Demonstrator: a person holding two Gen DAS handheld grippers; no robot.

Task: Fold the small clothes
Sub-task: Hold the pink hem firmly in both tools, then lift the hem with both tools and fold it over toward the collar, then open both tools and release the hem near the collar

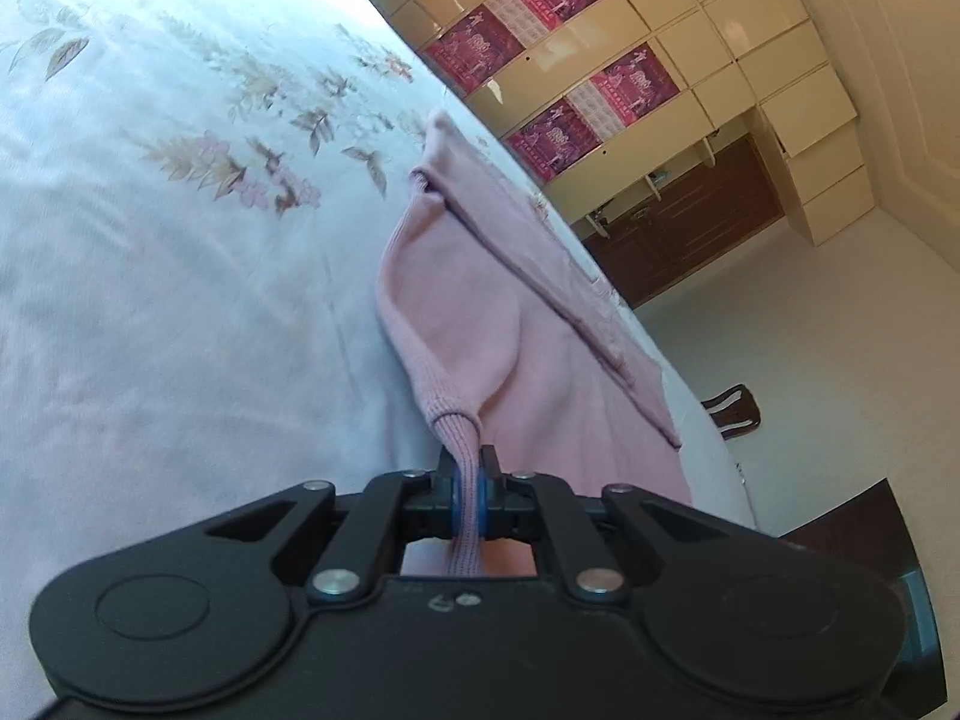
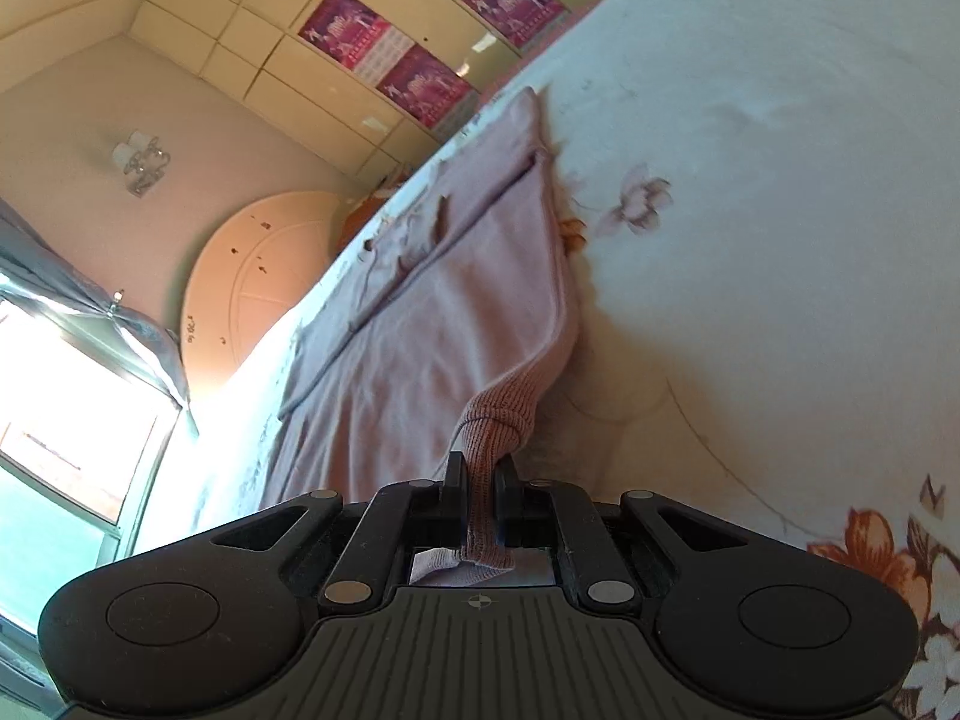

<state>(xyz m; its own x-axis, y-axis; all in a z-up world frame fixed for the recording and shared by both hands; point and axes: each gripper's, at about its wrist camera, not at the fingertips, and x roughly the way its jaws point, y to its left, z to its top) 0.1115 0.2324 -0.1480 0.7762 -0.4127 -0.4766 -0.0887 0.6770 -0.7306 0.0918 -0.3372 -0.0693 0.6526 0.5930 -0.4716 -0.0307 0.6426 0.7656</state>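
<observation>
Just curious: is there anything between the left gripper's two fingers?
Yes. In the left wrist view, the left gripper is shut on the ribbed edge of the pink garment.

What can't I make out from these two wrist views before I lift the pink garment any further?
- Left wrist view: the pink garment's near end is hidden under the left hand-held gripper, shut on its ribbed hem.
- Right wrist view: the same near end is hidden behind the right hand-held gripper, also shut on the ribbing.
- Both views: the bedspread runs off the frame edges.
- Neither gripper appears in the other's view.
</observation>
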